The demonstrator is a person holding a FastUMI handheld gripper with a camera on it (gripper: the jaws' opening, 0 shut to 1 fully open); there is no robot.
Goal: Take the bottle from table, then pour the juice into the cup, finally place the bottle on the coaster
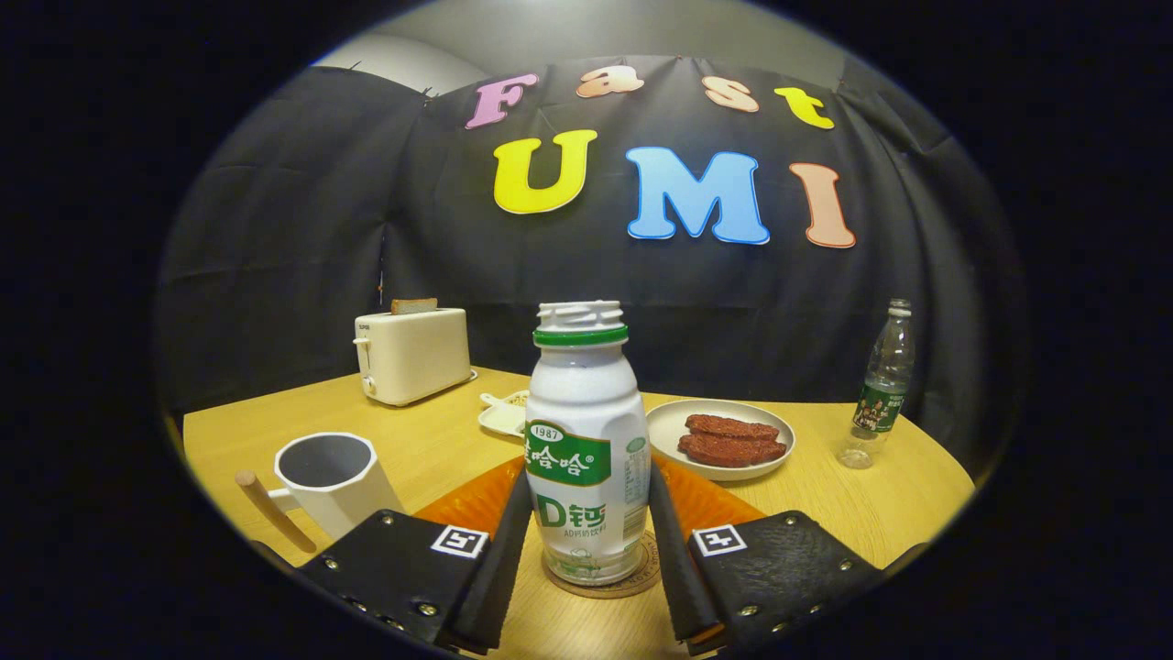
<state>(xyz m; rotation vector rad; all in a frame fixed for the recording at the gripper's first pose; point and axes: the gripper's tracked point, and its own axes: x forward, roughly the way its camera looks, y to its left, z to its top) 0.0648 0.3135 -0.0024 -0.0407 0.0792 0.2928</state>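
- My gripper (589,541) has both fingers pressed on the bottle (586,449), between them.
- The bottle stands upright on the coaster (600,584); the cup (330,477) sits beside my left finger.
- Placement looks done; release remains, I judge.

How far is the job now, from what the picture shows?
Done, apparently: the bottle stands upright on the coaster. In hand: the gripper flanks it, fingers beside its body; contact is unclear. Whether juice reached the cup cannot be seen. Left: pulling away.
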